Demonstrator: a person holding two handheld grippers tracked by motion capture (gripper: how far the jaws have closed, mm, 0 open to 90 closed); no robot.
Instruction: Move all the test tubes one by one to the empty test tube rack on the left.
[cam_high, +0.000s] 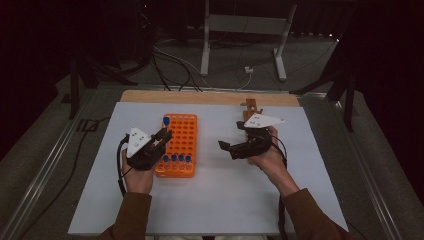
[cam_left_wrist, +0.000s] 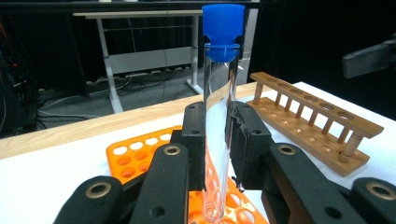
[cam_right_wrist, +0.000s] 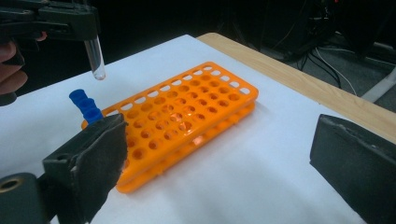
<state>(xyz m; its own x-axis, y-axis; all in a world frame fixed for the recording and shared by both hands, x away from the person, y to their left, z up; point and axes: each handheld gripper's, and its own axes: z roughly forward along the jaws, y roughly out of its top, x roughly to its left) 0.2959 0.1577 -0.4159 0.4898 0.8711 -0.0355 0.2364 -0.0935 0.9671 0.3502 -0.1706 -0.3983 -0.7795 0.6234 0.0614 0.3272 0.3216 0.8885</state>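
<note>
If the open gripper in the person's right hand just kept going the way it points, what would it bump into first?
Probably the orange rack. The right gripper has open, empty jaws aimed across bare white table at the rack's near side. Depth is hard to judge, so it might skim over the top.

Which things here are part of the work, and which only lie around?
In use: tube in left gripper; orange rack; capped tubes; right gripper, open and empty.
Idle: wooden rack; floor cables; desk frame.
</note>
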